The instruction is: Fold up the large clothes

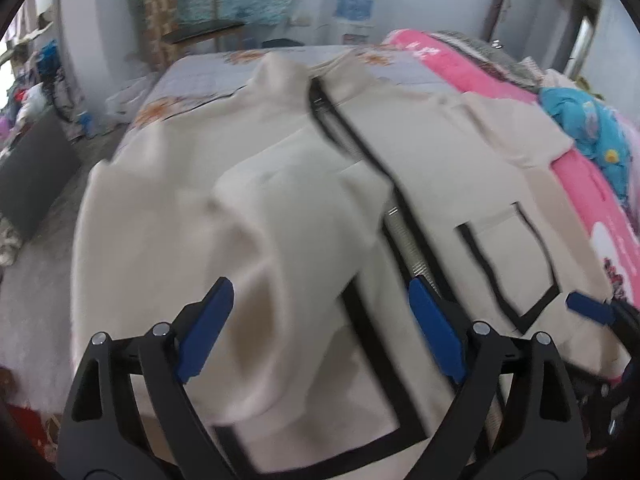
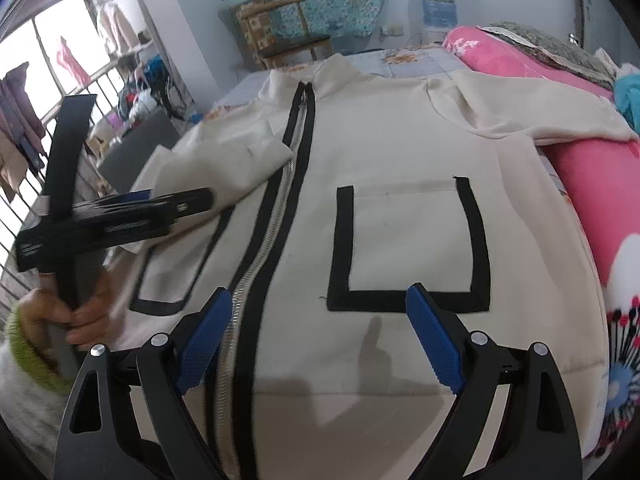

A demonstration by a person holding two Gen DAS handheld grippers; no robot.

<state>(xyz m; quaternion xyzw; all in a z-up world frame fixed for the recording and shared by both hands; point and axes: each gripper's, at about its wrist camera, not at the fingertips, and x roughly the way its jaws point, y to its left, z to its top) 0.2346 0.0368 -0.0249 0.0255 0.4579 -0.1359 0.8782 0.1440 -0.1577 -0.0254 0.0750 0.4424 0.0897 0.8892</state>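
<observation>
A cream zip-up jacket (image 2: 400, 152) with black trim and black-edged pockets lies front-up on the bed. Its left sleeve (image 1: 280, 208) is folded in across the left front; its right sleeve (image 2: 520, 112) lies spread toward the pink quilt. My left gripper (image 1: 320, 328) is open and empty just above the folded sleeve; it also shows in the right wrist view (image 2: 140, 204), blurred. My right gripper (image 2: 320, 328) is open and empty above the jacket's lower hem, between the zip (image 2: 256, 264) and the right pocket (image 2: 408, 240). One of its fingertips (image 1: 588, 308) shows in the left wrist view.
A pink quilt (image 2: 592, 200) and a blue garment (image 1: 588, 120) lie along the bed's right side. A wooden chair (image 2: 288, 36) and a water dispenser (image 2: 438, 4) stand past the bed. A railing with hung clothes (image 2: 48, 92) is at the left.
</observation>
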